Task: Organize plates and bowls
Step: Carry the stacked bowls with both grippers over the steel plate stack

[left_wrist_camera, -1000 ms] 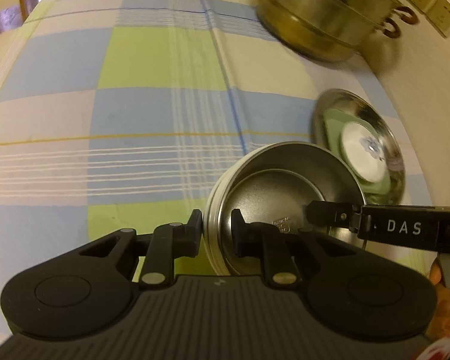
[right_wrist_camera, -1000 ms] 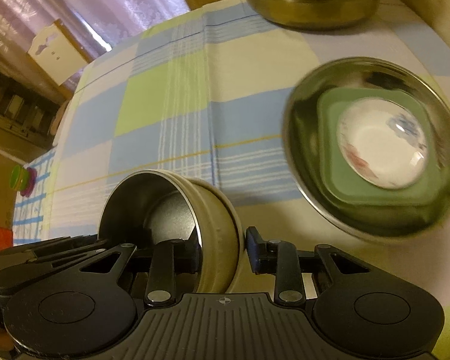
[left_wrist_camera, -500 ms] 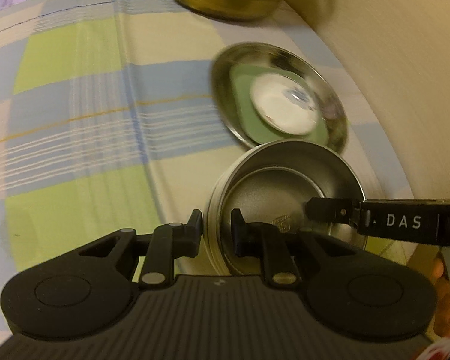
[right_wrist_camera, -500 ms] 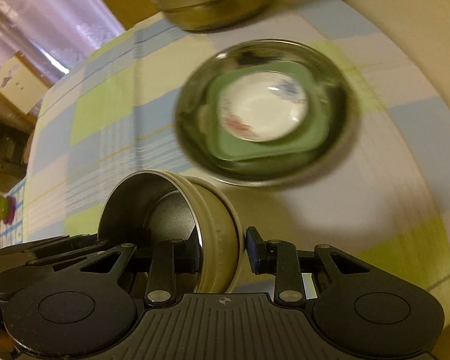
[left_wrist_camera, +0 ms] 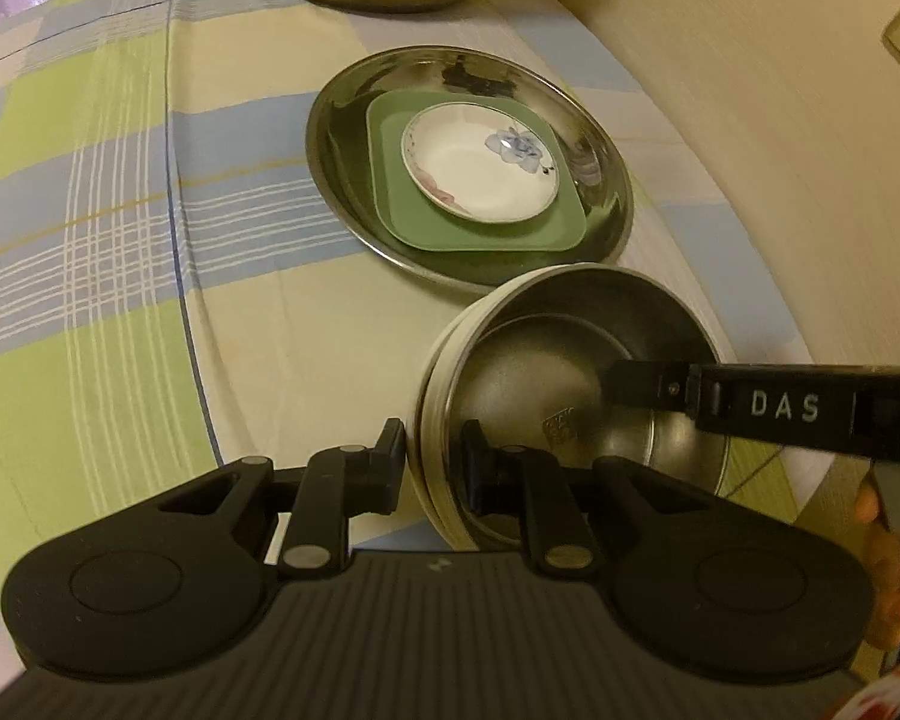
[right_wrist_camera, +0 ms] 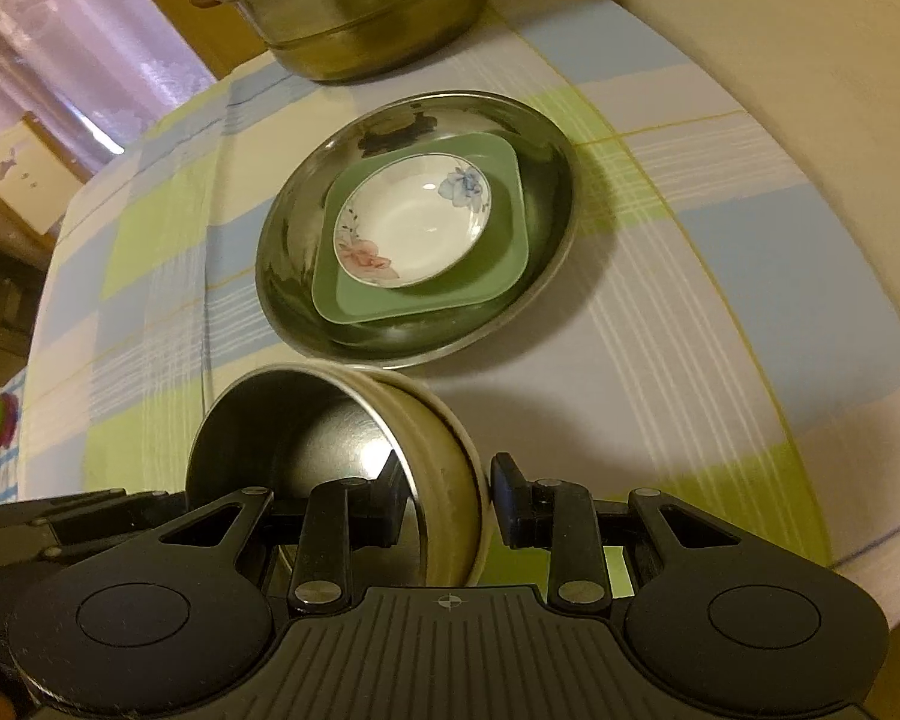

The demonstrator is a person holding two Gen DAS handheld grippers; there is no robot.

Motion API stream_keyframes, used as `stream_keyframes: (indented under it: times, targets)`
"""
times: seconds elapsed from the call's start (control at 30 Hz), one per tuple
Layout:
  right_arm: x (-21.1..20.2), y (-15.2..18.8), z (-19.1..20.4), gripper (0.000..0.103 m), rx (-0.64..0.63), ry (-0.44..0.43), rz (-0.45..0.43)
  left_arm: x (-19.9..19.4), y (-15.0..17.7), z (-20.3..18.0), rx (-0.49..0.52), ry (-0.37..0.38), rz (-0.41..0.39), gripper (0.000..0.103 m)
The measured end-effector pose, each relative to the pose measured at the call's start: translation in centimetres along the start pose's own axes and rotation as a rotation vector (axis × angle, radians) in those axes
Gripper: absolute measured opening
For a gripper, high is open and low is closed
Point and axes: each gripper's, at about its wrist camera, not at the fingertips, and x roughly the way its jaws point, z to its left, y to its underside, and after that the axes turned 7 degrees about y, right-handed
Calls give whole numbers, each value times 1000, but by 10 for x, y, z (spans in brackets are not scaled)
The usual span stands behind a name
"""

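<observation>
A steel bowl (left_wrist_camera: 570,396) hangs tilted above a checked tablecloth (left_wrist_camera: 120,228), gripped on opposite sides of its rim by two hand-held grippers. The left gripper (left_wrist_camera: 432,468) pinches the rim with one finger outside the wall and one inside; the right gripper (right_wrist_camera: 447,492) does the same on the far side, its jaws pressed onto the cream-coloured outer wall and the steel lining. The bowl is round, with no long axis; in the left wrist view its mouth opens up and toward the lens, while in the right wrist view it faces left, away from the wall.

Just beyond the bowl on the cloth lies a wide steel plate (right_wrist_camera: 546,138) carrying a green square plate (right_wrist_camera: 498,276), and on that a white saucer (right_wrist_camera: 414,222) painted with flowers. The three sit stacked and roughly centred. Behind them stands a large metal pot (right_wrist_camera: 360,12); a pale wall (left_wrist_camera: 750,120) curves along the right side.

Only the left wrist view shows the right gripper's finger reaching inside the bowl, and part of a hand (left_wrist_camera: 888,570) at the right edge. Only the right wrist view shows the pot's handles and, dimly, what may be a curtain (right_wrist_camera: 60,60) at upper left.
</observation>
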Motion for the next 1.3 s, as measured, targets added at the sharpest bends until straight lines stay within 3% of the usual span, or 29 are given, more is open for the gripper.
stream_keyframes:
  times: [0.27,0.73,0.87,1.3]
  targets:
    - [2,10,-5,30,-112,-60,-49,-2,5,2,-89,-13,-42,17]
    - [7,19,-22,30,-64,-138,-20,-7,18,-15,-92,-103,-100,20]
    - [14,13,-33,29,-5,-183,41,-8,20,-17,-85,-95,-102,21]
    - [11,20,-29,27,42,-149,17,-7,18,-8,-44,-27,-78,23]
